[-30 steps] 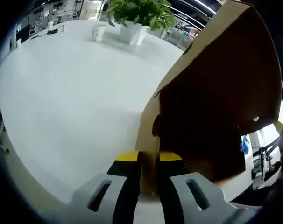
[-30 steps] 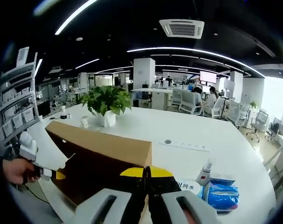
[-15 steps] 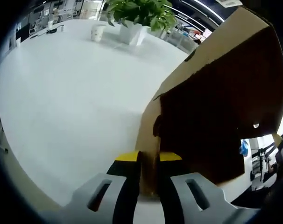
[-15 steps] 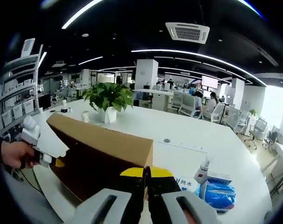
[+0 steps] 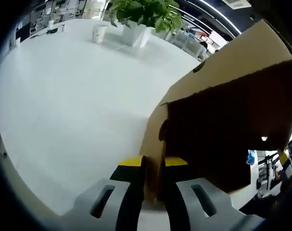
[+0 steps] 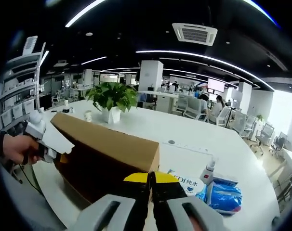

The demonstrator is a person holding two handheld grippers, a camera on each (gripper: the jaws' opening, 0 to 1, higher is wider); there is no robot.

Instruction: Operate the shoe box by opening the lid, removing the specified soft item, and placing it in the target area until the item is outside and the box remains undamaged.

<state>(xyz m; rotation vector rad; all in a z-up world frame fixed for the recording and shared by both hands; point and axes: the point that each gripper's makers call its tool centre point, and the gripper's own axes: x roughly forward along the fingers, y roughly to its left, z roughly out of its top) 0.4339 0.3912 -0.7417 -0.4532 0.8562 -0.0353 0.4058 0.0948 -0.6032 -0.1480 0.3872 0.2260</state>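
Both grippers were clamped on the cardboard lid (image 6: pixel 107 144) of the shoe box: the left gripper (image 5: pixel 154 168) pinched one end wall of the lid, the right gripper (image 6: pixel 151 180) the opposite end. The lid was raised over the white table (image 5: pixel 73 101), well apart from the potted plant (image 6: pixel 111 98) near its far edge. A blue packet (image 6: pixel 223 197) lay beside the right gripper.

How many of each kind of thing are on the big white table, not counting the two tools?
Cardboard box lid: 1
Potted plant: 1
Paper cup: 1
Spray bottle: 1
Blue packet: 1
Total: 5
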